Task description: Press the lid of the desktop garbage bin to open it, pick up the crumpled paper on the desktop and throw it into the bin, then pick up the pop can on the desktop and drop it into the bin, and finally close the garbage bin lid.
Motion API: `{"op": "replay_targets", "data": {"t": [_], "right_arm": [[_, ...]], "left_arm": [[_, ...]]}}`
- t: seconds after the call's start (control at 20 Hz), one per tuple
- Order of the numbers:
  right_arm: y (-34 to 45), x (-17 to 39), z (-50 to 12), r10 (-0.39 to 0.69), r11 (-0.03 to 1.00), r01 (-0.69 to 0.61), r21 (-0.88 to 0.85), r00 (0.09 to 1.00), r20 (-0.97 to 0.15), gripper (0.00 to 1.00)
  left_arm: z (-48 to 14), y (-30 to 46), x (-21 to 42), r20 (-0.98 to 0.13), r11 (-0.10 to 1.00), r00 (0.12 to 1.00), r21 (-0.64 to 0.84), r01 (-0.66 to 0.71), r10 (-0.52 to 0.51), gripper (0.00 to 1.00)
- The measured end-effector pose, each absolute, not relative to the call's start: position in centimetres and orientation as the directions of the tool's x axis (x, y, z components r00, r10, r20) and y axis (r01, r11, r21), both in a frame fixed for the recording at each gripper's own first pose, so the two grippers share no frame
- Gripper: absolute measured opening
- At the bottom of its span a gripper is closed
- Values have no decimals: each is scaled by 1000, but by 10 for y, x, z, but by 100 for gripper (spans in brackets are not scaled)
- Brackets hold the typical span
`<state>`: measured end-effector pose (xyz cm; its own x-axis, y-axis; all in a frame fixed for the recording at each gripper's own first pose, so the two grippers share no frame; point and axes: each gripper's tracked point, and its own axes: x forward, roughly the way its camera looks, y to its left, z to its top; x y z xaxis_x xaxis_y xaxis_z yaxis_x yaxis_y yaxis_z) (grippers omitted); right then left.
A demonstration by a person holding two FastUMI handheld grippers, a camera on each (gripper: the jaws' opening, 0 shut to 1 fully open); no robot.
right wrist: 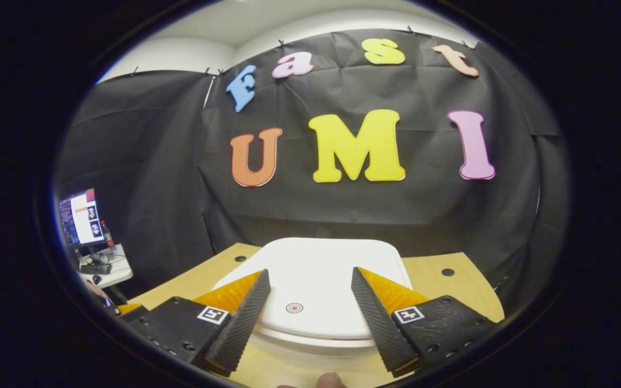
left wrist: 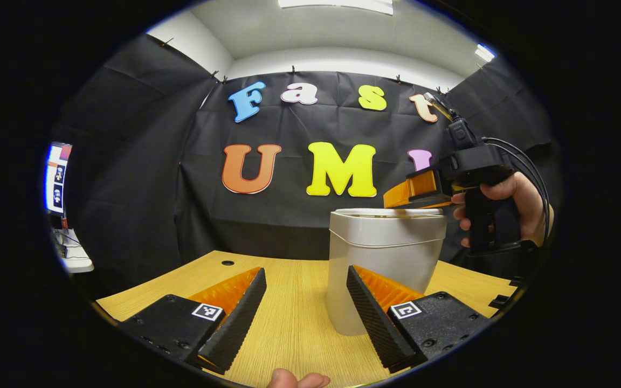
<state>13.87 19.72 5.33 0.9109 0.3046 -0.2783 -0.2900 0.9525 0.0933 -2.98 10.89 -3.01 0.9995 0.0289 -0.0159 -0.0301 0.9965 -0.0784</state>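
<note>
White plastic, right ahead of me: in the left gripper view the garbage bin (left wrist: pixel 386 258) stands upright on the wooden desktop (left wrist: pixel 294 312), its lid (left wrist: pixel 386 212) lying flat and closed on top. My left gripper (left wrist: pixel 306 315) sits low over the desk with its fingers spread wide and nothing between them; the bin's lower wall stands just behind the right-hand finger. Across the bin I see my right gripper (left wrist: pixel 397 198), held in a hand (left wrist: pixel 510 207), poised just above the lid's far edge. From here I cannot tell whether it touches the lid.

Now the right gripper view: I'm looking down on the lid (right wrist: pixel 316 269), broad and pale, with a small round target mark (right wrist: pixel 294 307) near the front. My right gripper (right wrist: pixel 310 318) hangs over it, fingers apart and holding nothing, that mark sitting in the gap between them. A monitor (right wrist: pixel 78 215) glows off at the left edge on a side table.

My read on progress: with the lid down and no crumpled paper or pop can in sight on the desk, this could be the opening press or the final close, and I can't tell which. If it's the start, everything is left: press, paper, can, close.
</note>
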Motion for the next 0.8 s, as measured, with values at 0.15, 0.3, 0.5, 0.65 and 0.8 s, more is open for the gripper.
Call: {"op": "replay_targets", "data": {"t": [0.15, 0.3, 0.5, 0.65, 0.8], "right_arm": [[196, 137, 50, 296, 955, -280, 99, 913, -282, 95], [197, 137, 48, 286, 958, -271, 90, 920, -269, 93], [195, 138, 43, 272, 962, -257, 91, 928, -256, 87], [196, 138, 40, 280, 960, -274, 61, 918, -282, 88], [197, 136, 34, 284, 959, -274, 76, 917, -280, 81]], "left_arm": [[-30, 111, -30, -16, 997, 999, -76, -34, 33, 97], [-30, 112, -31, -12, 997, 999, -74, -36, 35, 97], [-32, 111, -29, -17, 997, 999, -69, -34, 33, 97], [-35, 111, -29, -22, 997, 999, -77, -31, 29, 97], [-38, 107, -26, -31, 996, 999, -87, -23, 20, 97]]}}
